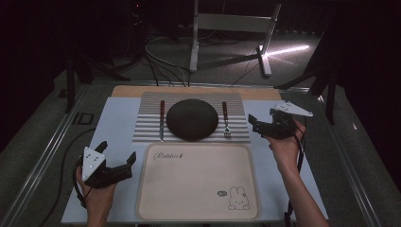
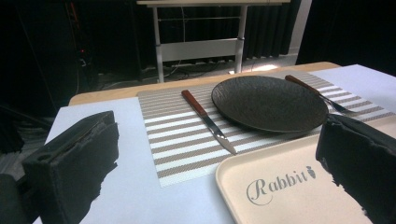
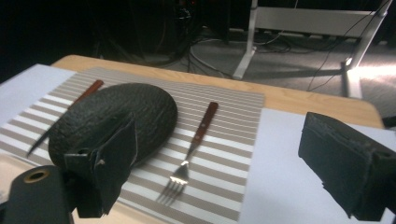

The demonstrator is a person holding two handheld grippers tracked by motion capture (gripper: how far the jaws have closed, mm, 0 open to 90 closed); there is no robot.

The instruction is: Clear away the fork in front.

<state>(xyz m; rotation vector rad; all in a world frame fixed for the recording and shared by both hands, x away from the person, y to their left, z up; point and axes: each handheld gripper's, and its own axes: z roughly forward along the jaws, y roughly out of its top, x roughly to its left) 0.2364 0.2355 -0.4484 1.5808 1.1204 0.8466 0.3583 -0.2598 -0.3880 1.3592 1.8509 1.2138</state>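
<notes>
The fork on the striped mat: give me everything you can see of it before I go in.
The fork lies flat on the striped placemat, right of the dark plate, apart from it. Reddish-brown handle, looks wooden, pointing away from the person; shiny metal neck and tines toward the tray. Nothing grips it; the open right gripper is beside it.

In the left gripper view the tray [image 2: 280, 191] runs off the bottom edge.
</notes>
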